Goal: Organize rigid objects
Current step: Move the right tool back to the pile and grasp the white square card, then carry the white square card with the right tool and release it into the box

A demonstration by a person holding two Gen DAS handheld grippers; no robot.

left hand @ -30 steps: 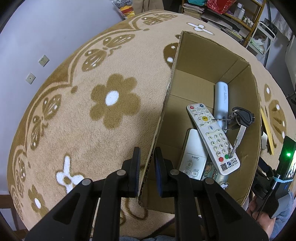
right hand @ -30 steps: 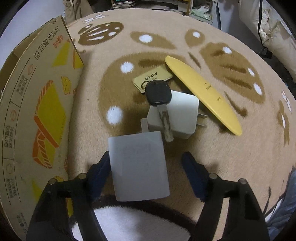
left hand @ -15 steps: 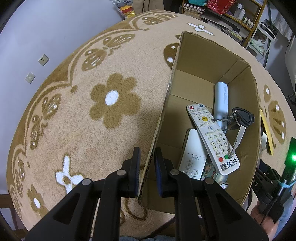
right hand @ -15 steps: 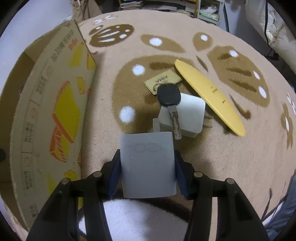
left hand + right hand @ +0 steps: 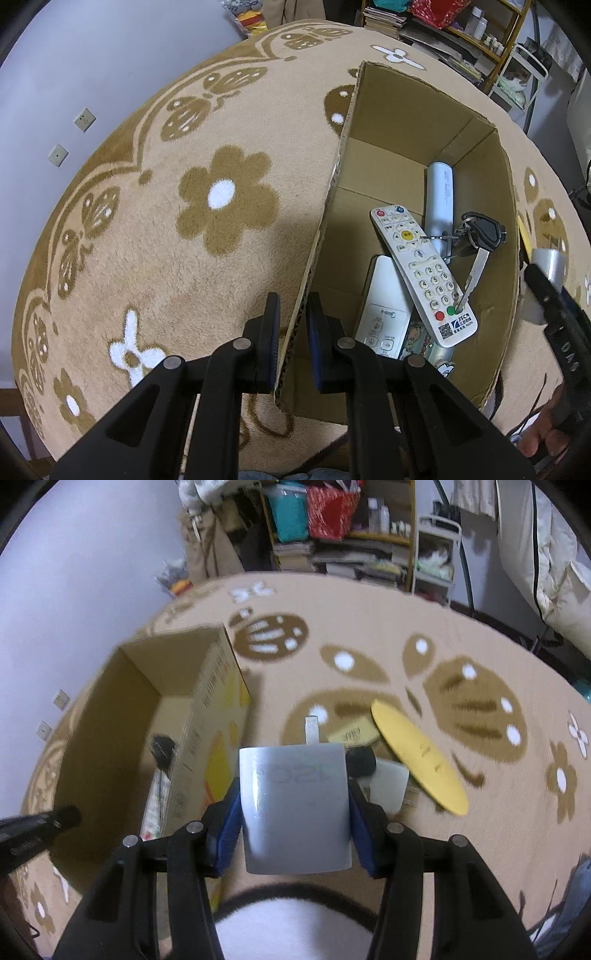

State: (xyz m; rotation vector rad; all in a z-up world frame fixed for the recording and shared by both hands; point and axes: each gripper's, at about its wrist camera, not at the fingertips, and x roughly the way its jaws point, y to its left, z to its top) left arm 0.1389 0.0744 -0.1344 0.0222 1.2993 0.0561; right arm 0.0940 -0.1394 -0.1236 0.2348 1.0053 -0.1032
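Note:
My right gripper (image 5: 293, 805) is shut on a grey charger block (image 5: 293, 808), lifted above the rug; the block also shows at the right edge of the left wrist view (image 5: 550, 264). My left gripper (image 5: 293, 321) is shut on the near left wall of the open cardboard box (image 5: 332, 206). Inside the box lie a white remote (image 5: 423, 275), a second white remote (image 5: 382, 310), a white tube (image 5: 439, 201) and a bunch of keys (image 5: 480, 232). On the rug beyond the held block lie a white charger (image 5: 388, 788), a black-headed key (image 5: 362, 762), a yellow oval piece (image 5: 417, 760) and a tan card (image 5: 352, 733).
The box (image 5: 207, 716) stands to the left of the right gripper, its printed side facing it. A floral rug (image 5: 184, 221) covers the floor. Shelves (image 5: 343, 528) with clutter and a white cart (image 5: 436, 554) stand at the rug's far edge. A wall with sockets (image 5: 85, 120) lies left.
The right gripper closed on the grey charger block and lifted it off the rug, tilting up so the room shows. The left gripper kept its hold on the box wall.

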